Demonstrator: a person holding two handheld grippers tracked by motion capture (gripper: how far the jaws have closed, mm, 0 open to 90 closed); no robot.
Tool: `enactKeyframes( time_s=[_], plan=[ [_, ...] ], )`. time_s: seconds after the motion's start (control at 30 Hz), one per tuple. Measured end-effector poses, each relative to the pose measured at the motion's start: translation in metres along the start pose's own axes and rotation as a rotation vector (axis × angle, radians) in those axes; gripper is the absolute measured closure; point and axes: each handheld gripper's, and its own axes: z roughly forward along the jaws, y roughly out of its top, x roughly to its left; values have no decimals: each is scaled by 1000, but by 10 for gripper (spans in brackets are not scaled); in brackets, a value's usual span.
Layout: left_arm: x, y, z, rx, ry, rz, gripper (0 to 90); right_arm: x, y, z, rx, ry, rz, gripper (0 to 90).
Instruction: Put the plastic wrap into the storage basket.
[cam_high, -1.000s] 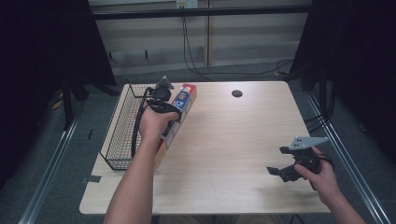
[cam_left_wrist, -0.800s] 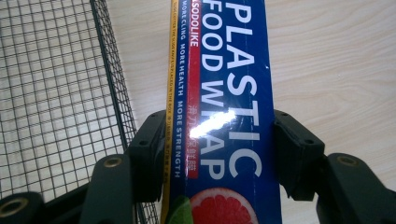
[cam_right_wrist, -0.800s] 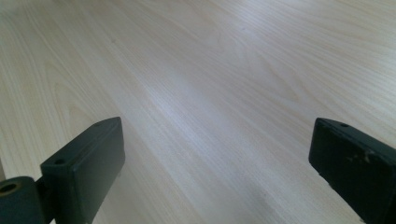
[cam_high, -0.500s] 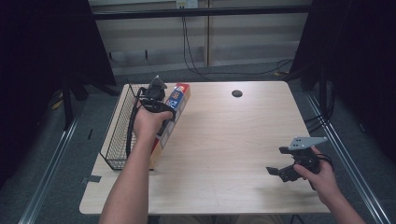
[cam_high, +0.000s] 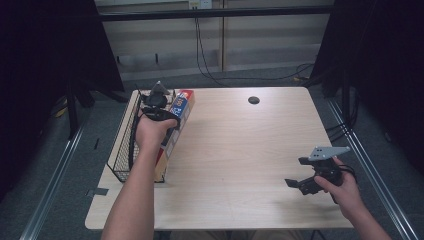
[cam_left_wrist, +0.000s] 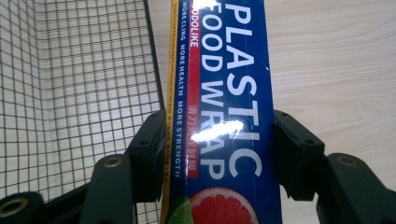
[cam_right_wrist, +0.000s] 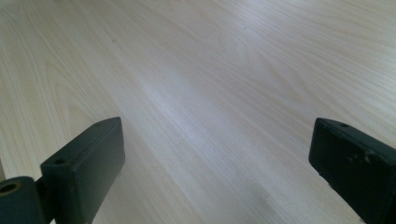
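Observation:
A long blue box of plastic food wrap (cam_high: 176, 120) lies lengthwise along the right rim of a black wire basket (cam_high: 121, 150) at the table's left side. My left gripper (cam_high: 162, 117) comes down on the box from above. In the left gripper view my left gripper (cam_left_wrist: 219, 140) is shut on the box (cam_left_wrist: 224, 84), with a pad pressed against each long side, and the basket's mesh (cam_left_wrist: 70, 70) is just to its left. My right gripper (cam_high: 296, 172) hovers low over the bare table at the near right. There my right gripper (cam_right_wrist: 217, 154) stands open with nothing between its jaws.
The light wooden table (cam_high: 240, 150) has a small dark round spot (cam_high: 254, 100) near its far edge. Black curtains hang on both sides, and cables run along the floor beyond the table.
My left hand has carried the box a little to the left, closer over the basket's right rim. The right hand has kept still.

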Motion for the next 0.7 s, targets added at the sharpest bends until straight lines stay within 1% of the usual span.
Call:
enactKeyframes(
  time_s=[0.07, 0.17, 0.23, 0.33, 0.43, 0.47, 0.7],
  plan=[
    [5, -2, -1, -8, 16, -14, 433, 0, 0, 0, 5, 0, 2, 34],
    [10, -3, -1, -7, 21, -31, 433, 1, 0, 1, 2, -1, 0, 34],
    [11, -4, -1, -4, 23, -32, 433, 1, 1, 1, 1, 2, -2, 34],
    [17, -6, -2, -5, 36, -53, 433, 1, 1, 1, 2, 3, 1, 34],
    [19, -7, -2, -6, 44, -59, 433, 1, 1, 1, 1, 2, -1, 34],
    [22, -8, -2, -13, 52, -69, 434, 1, 1, 1, 2, 2, -1, 34],
    [30, -10, -4, -15, 68, -93, 433, 1, 1, 1, 2, 2, -4, 34]
  ],
)
